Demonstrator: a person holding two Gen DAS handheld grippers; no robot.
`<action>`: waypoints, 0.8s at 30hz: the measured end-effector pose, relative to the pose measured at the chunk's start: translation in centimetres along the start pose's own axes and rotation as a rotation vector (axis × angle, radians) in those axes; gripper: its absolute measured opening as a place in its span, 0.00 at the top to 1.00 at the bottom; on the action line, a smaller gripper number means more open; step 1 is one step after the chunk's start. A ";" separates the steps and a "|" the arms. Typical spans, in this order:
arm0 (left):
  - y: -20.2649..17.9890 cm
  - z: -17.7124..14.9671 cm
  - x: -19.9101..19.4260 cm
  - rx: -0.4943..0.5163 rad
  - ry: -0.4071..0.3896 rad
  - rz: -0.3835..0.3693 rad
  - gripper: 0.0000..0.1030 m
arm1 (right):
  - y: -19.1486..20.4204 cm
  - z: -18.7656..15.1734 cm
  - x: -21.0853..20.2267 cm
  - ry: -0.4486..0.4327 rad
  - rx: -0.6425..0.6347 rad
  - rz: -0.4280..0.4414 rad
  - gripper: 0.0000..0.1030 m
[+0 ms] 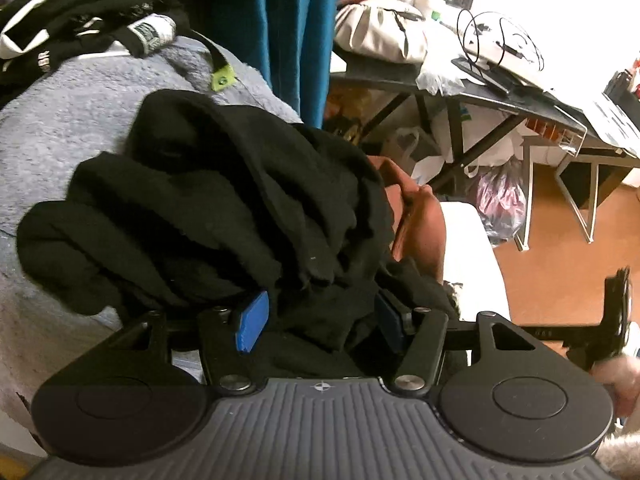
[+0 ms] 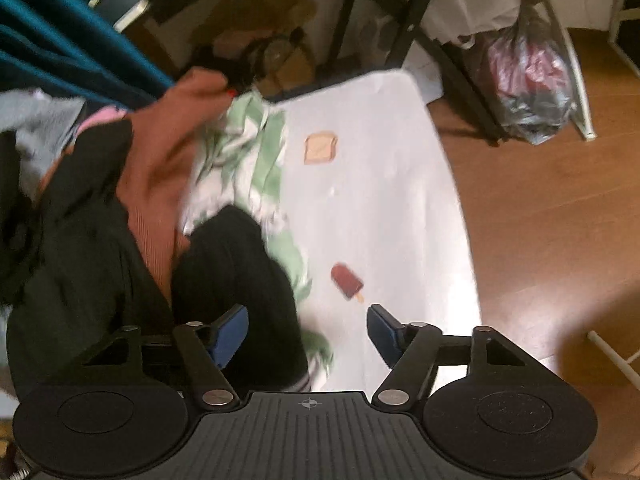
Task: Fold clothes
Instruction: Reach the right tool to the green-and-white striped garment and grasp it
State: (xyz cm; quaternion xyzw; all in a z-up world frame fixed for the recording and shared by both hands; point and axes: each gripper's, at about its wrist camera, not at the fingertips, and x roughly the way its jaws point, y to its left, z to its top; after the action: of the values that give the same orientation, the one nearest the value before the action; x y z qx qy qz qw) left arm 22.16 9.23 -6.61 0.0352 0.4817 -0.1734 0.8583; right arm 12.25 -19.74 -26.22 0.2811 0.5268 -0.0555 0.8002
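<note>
Left wrist view first: off to the left of the jaws and beyond them, a grey fleece blanket point(image 1: 80, 128) covers the surface, with a heap of black printed clothing point(image 1: 80, 20) at its far edge. Straight ahead of the left gripper point(image 1: 320, 316), a bunched black garment point(image 1: 224, 208) fills the space between the two blue pads point(image 1: 252, 322) and spills forward in thick folds; the pads stand apart with the cloth packed between them, so the jaws look to be pinching that bundle, though whether they truly press it is hard to tell. Just past the right-hand jaw, a rust-brown garment point(image 1: 420, 220) peeks from under the black one, touching it. Farther right, a dark table point(image 1: 500, 100) stands on a wooden floor point(image 1: 560, 264).

Right wrist view: left of the jaws hangs black fabric point(image 2: 72, 240), with the rust-brown garment point(image 2: 168, 144) lying against it. The right gripper point(image 2: 308, 330) has its jaws spread wide; a black sleeve or fold point(image 2: 240, 272) lies beside the left jaw and reaches partly into the gap, not gripped. Ahead of the gap, a green-and-white patterned cloth point(image 2: 256, 152) lies crumpled on a white sheet point(image 2: 380, 200) printed with a toast slice and an ice lolly. The right jaw hovers over the bare sheet; beyond it, a plastic bag point(image 2: 532, 80) sits on the floor.
</note>
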 end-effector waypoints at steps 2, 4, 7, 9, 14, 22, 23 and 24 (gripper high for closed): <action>-0.9 0.2 0.1 0.016 0.008 -0.010 0.42 | -0.2 -0.7 0.6 0.018 -0.012 0.021 0.47; -1.9 0.4 0.3 0.044 0.016 -0.010 0.42 | -0.4 -1.2 1.0 0.031 -0.012 0.044 0.58; -3.1 0.4 1.0 0.070 0.027 -0.010 0.39 | -0.7 -1.7 1.4 0.046 0.003 0.075 0.69; -3.6 0.2 1.8 0.067 0.033 -0.009 0.38 | -0.8 -1.9 1.6 0.057 -0.003 0.078 0.69; -3.8 -0.5 4.4 0.047 0.084 0.000 0.38 | -0.5 -2.1 2.3 0.067 -0.071 0.058 0.64; -3.9 -0.9 6.6 0.078 0.120 0.000 0.38 | 0.2 -1.1 5.3 0.042 -0.050 0.015 0.55; -3.9 -1.0 6.9 0.089 0.123 0.006 0.38 | 0.1 -0.5 5.5 0.020 -0.010 0.012 0.56; -3.9 -1.1 7.2 0.100 0.127 0.014 0.38 | -0.1 0.0 5.6 0.003 0.022 0.015 0.56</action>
State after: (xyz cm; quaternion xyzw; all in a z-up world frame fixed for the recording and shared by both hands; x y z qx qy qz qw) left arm 23.37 3.90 -12.88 0.0923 0.5258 -0.1888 0.8242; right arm 14.68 -18.68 -31.21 0.2938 0.5251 -0.0550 0.7968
